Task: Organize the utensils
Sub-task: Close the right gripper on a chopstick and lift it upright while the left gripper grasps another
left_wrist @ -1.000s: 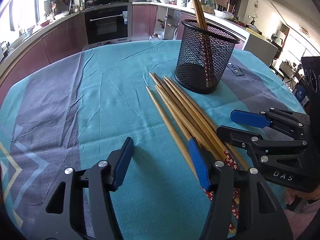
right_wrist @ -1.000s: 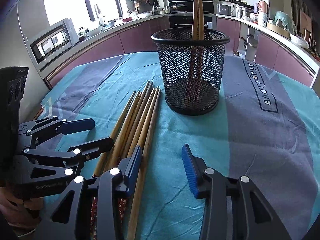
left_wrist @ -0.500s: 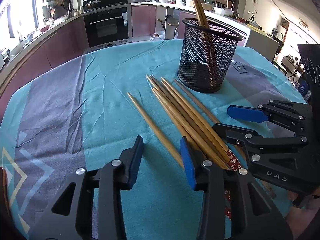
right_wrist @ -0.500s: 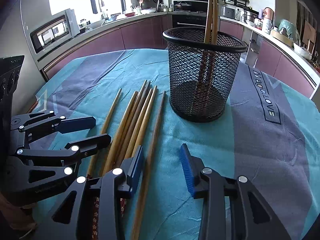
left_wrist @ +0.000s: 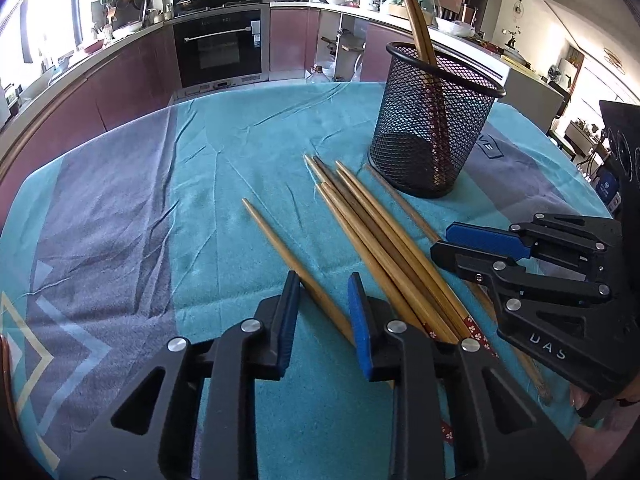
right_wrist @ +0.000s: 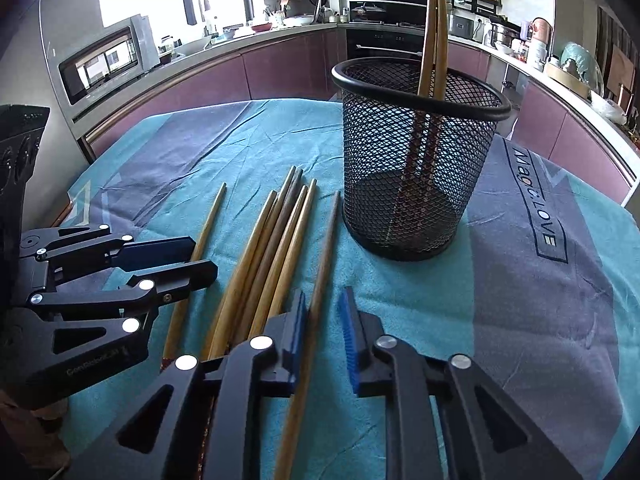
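Bamboo chopsticks' (left_wrist: 384, 236) near ends hidden under tongs, seemingly ungripped

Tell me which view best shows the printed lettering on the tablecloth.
The right wrist view: the lettering runs unobstructed along the grey stripe right of the mesh holder. The left wrist view shows only a cropped corner, mostly hidden behind the holder.

Your left hand-held gripper (left_wrist: 322, 304) closing around one chopstick (left_wrist: 288, 254) split from bundle (left_wrist: 384, 240); right hand-held gripper (right_wrist: 322, 328) closing around outermost chopstick (right_wrist: 320, 280), also parted.
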Demonstrator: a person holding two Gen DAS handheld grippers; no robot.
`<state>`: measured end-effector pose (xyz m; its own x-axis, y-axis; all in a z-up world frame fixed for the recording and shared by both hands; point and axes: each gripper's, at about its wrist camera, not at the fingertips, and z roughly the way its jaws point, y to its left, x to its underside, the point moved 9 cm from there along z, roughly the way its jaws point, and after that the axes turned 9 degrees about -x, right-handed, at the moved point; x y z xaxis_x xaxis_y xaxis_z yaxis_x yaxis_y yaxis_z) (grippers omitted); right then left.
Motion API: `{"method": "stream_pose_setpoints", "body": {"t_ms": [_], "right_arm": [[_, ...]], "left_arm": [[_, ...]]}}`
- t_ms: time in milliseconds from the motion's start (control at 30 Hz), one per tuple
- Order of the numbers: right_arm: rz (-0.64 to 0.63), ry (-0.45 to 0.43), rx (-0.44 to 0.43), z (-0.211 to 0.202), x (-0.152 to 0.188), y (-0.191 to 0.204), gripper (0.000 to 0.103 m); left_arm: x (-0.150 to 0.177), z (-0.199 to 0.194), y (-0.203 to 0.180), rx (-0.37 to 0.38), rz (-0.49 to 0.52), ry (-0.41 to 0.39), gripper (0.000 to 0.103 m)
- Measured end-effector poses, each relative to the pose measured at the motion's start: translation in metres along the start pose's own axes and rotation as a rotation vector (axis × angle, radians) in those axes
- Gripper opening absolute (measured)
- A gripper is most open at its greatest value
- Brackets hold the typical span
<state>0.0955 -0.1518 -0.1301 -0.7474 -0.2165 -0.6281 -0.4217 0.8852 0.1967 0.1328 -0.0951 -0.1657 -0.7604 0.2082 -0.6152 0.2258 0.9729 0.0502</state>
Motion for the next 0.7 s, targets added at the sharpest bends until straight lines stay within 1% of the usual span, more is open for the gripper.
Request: {"method": "stream_pose_setpoints", "body": {"t_ms": [67,233,333,400,433,500,600,667,700], "right_arm": [[0.009,0.000,-0.013,0.000,0.000,0.000,0.007],[0.041,0.001,-0.048,-0.002,0.001,-0.001,0.006],[0.046,0.004,-0.058,-0.004,0.003,-0.002,0.006],[0.051,0.006,-0.052,-0.002,0.002,-0.004,0.006],[0.045,0.007,-0.051,-0.002,0.000,-0.004,0.007],[0.039,0.007,-0.045,0.000,-0.002,-0.004,0.009],[0.023,0.004,-0.036,0.003,-0.005,-0.004,0.009],[0.029,0.000,-0.041,0.003,-0.006,-0.005,0.008],[0.029,0.000,-0.041,0.003,-0.006,-0.005,0.007]], "left_arm": [[0.001,0.000,0.002,0.002,-0.009,0.003,0.020],[0.002,-0.004,0.007,0.016,-0.042,0.010,0.014],[0.003,-0.005,0.009,0.014,-0.038,0.010,0.014],[0.002,-0.003,0.012,0.001,-0.038,0.016,0.019],[0.002,-0.001,0.013,-0.010,-0.039,0.017,0.027],[0.000,0.001,0.014,-0.016,-0.035,0.016,0.027],[-0.002,0.004,0.014,-0.017,-0.036,0.016,0.027],[-0.004,0.005,0.015,-0.025,-0.039,0.017,0.023],[-0.004,0.005,0.015,-0.027,-0.040,0.017,0.018]]}}
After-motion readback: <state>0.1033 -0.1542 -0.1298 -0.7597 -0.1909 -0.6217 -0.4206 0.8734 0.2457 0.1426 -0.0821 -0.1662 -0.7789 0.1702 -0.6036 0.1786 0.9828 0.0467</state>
